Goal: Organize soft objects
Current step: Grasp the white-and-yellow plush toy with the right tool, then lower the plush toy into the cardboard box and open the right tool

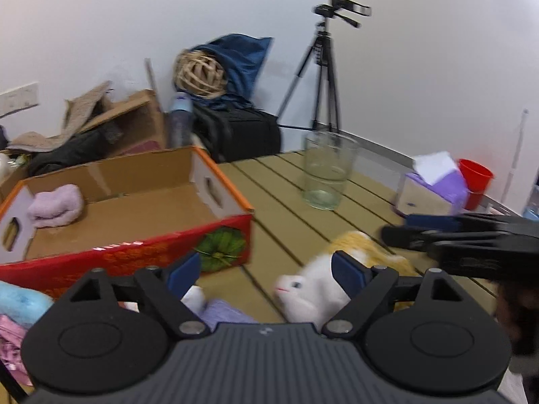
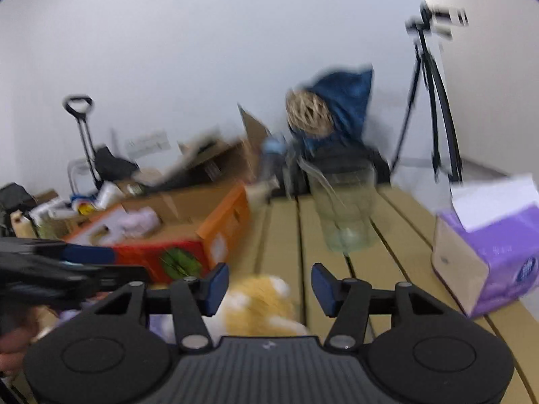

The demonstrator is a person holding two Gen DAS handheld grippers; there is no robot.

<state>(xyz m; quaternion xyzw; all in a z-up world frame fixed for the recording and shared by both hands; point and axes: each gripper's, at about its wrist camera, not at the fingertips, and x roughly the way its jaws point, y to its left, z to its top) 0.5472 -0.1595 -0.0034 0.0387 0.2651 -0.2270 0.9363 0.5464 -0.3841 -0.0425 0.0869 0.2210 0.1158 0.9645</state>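
While one lilac towel (image 1: pixel 55 205) already lies in the cardboard box (image 1: pixel 134 208), the step in hand looks like collecting the plush cat (image 1: pixel 323 286) from the slatted table (image 1: pixel 286 185). Left gripper (image 1: pixel 266 271) hangs released, wide over its head; right gripper (image 2: pixel 267 284), about half open, hovers over its orange back. Next, close and lift boxward.

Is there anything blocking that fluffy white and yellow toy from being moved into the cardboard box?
Nothing visible does. The plush toy lies on the slatted table just right of the open box, with bare table between them. The glass jar and tissue pack stand farther back, off that path.
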